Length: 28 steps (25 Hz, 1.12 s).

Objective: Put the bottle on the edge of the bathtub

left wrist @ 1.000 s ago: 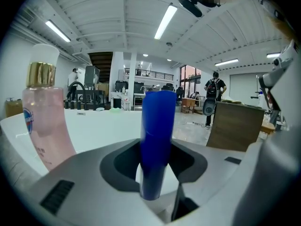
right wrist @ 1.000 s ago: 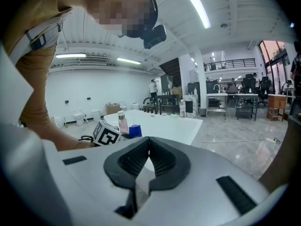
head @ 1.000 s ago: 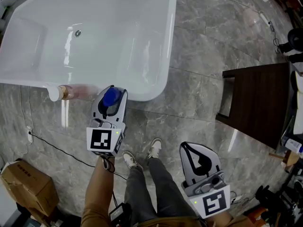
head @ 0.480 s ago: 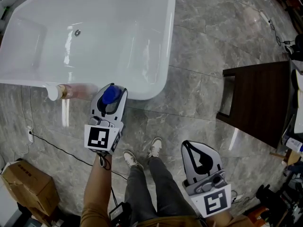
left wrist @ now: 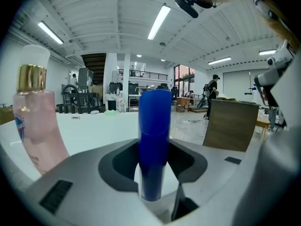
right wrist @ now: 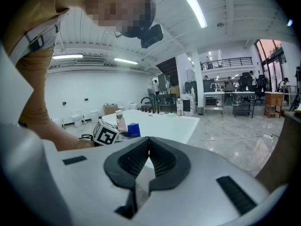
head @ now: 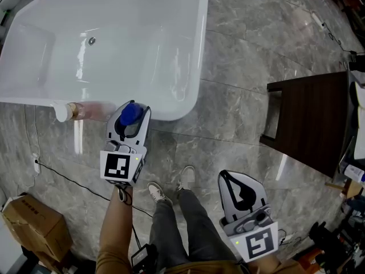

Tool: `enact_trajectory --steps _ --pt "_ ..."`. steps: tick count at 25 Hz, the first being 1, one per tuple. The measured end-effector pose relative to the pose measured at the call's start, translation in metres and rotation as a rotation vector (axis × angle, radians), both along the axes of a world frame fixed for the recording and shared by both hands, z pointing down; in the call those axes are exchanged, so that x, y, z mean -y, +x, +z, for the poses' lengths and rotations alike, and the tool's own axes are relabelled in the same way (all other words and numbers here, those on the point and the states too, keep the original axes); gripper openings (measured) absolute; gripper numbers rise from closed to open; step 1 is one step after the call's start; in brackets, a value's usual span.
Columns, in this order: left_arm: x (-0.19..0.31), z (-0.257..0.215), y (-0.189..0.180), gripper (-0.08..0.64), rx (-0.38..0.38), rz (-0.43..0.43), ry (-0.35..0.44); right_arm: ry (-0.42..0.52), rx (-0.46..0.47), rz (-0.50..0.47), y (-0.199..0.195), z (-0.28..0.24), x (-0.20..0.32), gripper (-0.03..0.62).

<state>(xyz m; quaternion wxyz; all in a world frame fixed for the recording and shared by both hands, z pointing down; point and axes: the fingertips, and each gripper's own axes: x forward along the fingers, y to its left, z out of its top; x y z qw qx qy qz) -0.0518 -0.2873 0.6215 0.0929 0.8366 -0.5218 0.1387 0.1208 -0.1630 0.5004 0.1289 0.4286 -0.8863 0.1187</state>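
Pinching the blue bottle (left wrist: 154, 140), left gripper (head: 134, 108) hides its base; right gripper (right wrist: 148, 145) fingers (right wrist: 164, 163) together

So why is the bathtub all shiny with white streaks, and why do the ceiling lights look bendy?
Head view: light mirrors off the glossy bathtub as white glare streaks, and off the polished floor too. Left gripper view: the wide-angle lens curves the ceiling light and darkens the corners; the blue bottle looks huge, being so close. Right gripper view: same curving.
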Motion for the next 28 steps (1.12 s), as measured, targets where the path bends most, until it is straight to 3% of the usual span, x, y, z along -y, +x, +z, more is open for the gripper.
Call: enact_trajectory --steps 17,28 --pt "0.0026 -0.0019 0.0027 0.161 0.002 -0.002 0.002 -0.001 0.008 -0.01 0.0007 0.0027 0.0011 0.005" --pt "0.0041 -0.0035 0.0016 0.198 -0.003 -0.005 0.009 -0.001 0.008 -0.005 0.0014 0.0036 0.0004 0.006"
